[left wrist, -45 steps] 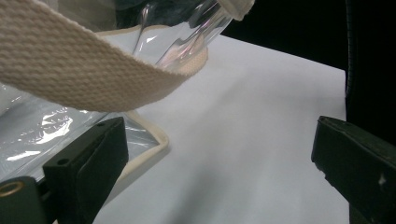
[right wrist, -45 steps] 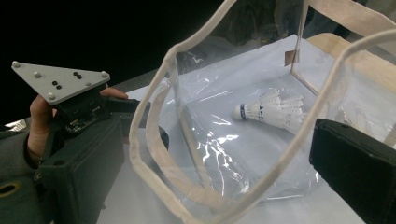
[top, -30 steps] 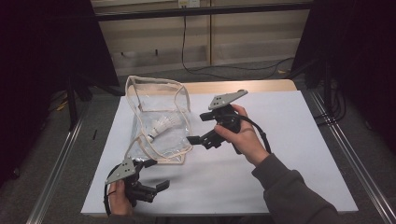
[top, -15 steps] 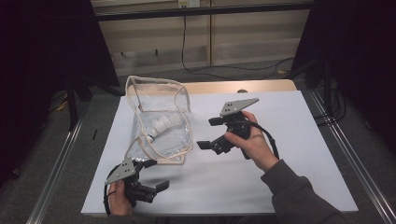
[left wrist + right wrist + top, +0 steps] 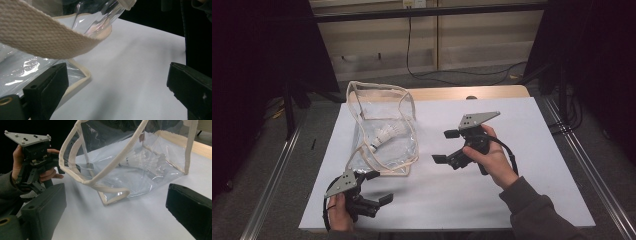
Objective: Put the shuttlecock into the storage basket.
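White table (image 5: 522, 200), dark room. Clear bag (image 5: 387, 145) lies left of centre, shuttlecock (image 5: 384, 134) apparently already inside. Left gripper (image 5: 379, 187) just below bag, right gripper (image 5: 446, 146) beside it, both jaws apart, empty. Probably closing or moving remains.

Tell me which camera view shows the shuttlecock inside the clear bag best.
The high view: the shuttlecock lies whole inside the clear bag, cork and feathers distinct. The right gripper view shows it blurred behind creased plastic. The left gripper view gives the bag's strap and plastic.
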The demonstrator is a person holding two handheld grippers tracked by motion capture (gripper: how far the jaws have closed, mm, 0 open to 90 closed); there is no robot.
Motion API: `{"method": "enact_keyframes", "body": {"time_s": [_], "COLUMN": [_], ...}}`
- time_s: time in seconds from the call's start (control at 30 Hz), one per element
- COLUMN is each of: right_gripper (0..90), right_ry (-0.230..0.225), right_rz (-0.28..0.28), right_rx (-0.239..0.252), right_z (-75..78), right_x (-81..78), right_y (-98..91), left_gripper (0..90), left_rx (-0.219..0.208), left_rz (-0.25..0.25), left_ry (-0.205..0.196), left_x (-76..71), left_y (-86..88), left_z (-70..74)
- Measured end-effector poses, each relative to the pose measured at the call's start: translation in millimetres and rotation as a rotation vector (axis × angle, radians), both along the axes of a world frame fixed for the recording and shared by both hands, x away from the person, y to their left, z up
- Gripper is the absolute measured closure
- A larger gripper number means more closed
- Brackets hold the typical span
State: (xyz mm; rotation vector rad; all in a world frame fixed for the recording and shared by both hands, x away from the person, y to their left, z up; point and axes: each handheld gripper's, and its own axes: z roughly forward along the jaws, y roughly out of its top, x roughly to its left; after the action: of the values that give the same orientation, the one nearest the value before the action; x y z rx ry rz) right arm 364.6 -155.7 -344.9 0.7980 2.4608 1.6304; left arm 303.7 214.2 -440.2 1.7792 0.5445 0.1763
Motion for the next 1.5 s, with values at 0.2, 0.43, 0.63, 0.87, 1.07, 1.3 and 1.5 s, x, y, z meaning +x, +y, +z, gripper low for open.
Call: {"method": "enact_keyframes", "body": {"time_s": [0.2,0.43,0.63,0.87,1.07,1.3,1.5], "right_gripper": [3.0,3.0,3.0,3.0,3.0,3.0,3.0], "right_ry": [0.002,0.003,-0.002,-0.002,0.004,-0.004,-0.003], "right_rz": [-0.011,-0.024,-0.037,-0.044,-0.052,-0.061,-0.078], "right_rx": [0.001,0.002,0.011,0.015,0.014,0.012,0.013], "right_z": [-7.3,-15.6,-19.2,-26.9,-32.1,-35.5,-40.5], "right_x": [-3.6,-7.0,-9.1,-13.0,-14.5,-16.9,-19.0], "right_y": [-11.1,-21.9,-28.6,-37.0,-42.3,-50.5,-60.1], "left_gripper": [3.8,3.8,3.8,3.8,3.8,3.8,3.8], "left_rx": [0.000,-0.003,-0.005,-0.005,-0.005,-0.001,-0.002], "left_rz": [0.000,0.003,0.001,0.002,0.001,0.002,0.003], "left_ry": [0.001,0.003,0.003,0.004,0.004,0.004,0.004], "left_x": [0.0,0.0,0.1,0.0,0.1,0.1,0.1], "left_y": [0.0,-0.5,-0.2,-0.2,-0.2,-0.2,-0.3], "left_z": [0.0,-0.2,-0.2,-0.2,-0.3,-0.4,-0.6]}}
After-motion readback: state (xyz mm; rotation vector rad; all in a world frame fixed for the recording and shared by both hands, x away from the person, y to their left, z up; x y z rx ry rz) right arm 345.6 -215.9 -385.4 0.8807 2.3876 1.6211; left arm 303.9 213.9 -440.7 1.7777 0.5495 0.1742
